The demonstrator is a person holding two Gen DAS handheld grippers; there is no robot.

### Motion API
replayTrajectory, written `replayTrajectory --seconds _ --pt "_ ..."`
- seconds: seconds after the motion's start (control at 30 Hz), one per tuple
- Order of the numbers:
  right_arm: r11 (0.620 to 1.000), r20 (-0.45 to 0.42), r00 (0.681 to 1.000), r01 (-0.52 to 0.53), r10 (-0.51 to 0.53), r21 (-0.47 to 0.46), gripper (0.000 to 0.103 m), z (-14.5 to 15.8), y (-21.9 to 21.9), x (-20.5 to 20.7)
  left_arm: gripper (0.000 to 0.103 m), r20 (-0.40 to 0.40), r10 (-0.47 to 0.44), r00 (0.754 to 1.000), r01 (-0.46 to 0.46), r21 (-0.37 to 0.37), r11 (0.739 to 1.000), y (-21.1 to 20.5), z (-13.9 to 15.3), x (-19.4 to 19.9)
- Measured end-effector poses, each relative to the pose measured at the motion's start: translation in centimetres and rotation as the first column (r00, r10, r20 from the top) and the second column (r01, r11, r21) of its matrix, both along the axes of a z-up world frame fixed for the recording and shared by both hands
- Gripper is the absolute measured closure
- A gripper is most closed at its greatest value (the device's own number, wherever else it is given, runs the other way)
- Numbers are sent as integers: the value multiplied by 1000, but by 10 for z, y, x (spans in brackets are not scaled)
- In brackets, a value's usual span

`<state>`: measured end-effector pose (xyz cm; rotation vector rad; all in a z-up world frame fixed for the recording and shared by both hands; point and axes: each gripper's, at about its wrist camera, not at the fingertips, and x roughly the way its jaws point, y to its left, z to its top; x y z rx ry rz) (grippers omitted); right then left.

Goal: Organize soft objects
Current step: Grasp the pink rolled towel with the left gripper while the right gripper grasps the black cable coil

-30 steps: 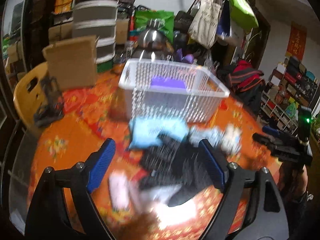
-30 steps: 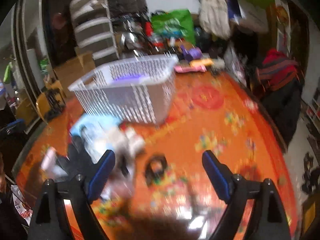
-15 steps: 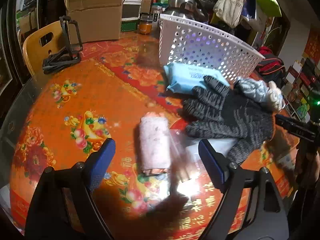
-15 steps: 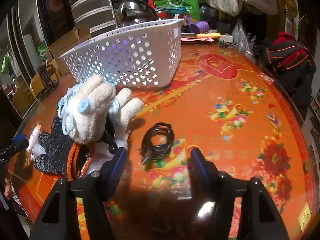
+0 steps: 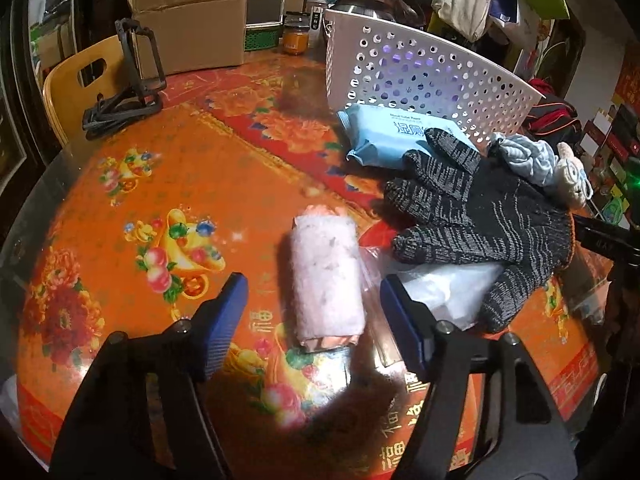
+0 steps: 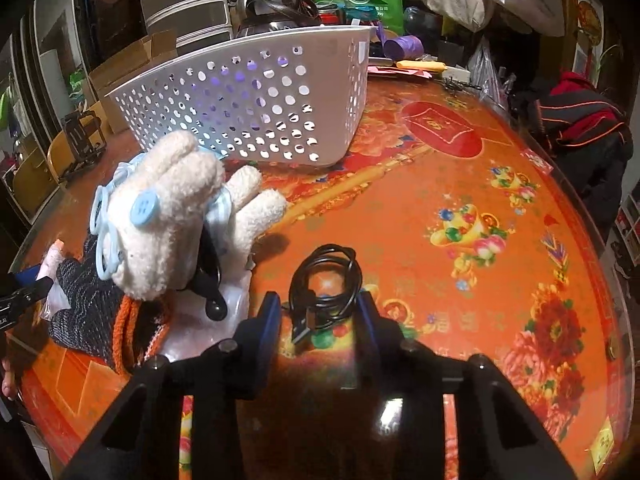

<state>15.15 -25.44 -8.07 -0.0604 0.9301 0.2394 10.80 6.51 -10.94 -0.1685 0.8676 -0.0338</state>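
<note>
— Looking down my left claw, what do you make out?

— My left claw straddles the pink rolled towel, which lies lengthwise in the lower middle of the frame on the orange flowered surface. Its jaws have just been closing, yet both blue pads stand clear of the roll, so it is released, gripping nothing.

— And to the right of the roll?

— A dark knitted glove lies at centre right, partly on a clear plastic bag. Above it sits a light blue wipes pack, touching the glove's fingertips, and behind that, at the top of the frame, the white perforated basket with something purple showing through its holes.

— What about your right claw?

— It sits at the lower middle of its frame, around the near end of a coiled black cable. Its jaws have just been closing too. The cable's loop lies between the pads and seems to reach them, but I cannot tell whether they press on it.

— Anything else soft there?

— At the left, a cream fleece glove with a blue button lies on top of the dark glove, just in front of the basket. A cardboard box stands at the upper left of the left view.
</note>
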Motion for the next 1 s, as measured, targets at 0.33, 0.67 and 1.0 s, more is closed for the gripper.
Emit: replayTrajectory --seconds 0.33,0.67,1.0 --pt "999 -2 1000 17 -17 43 66 0 -9 0 73 17 -30 999 30 41 999 -13 0 7" --pt "997 37 999 25 -28 76 66 6 -15 -7 73 65 -11 998 11 -3 1000 -3 3 2" --pt "993 88 996 5 -16 119 66 14 -17 -18 73 59 -16 998 16 -3 1000 -4 2 1"
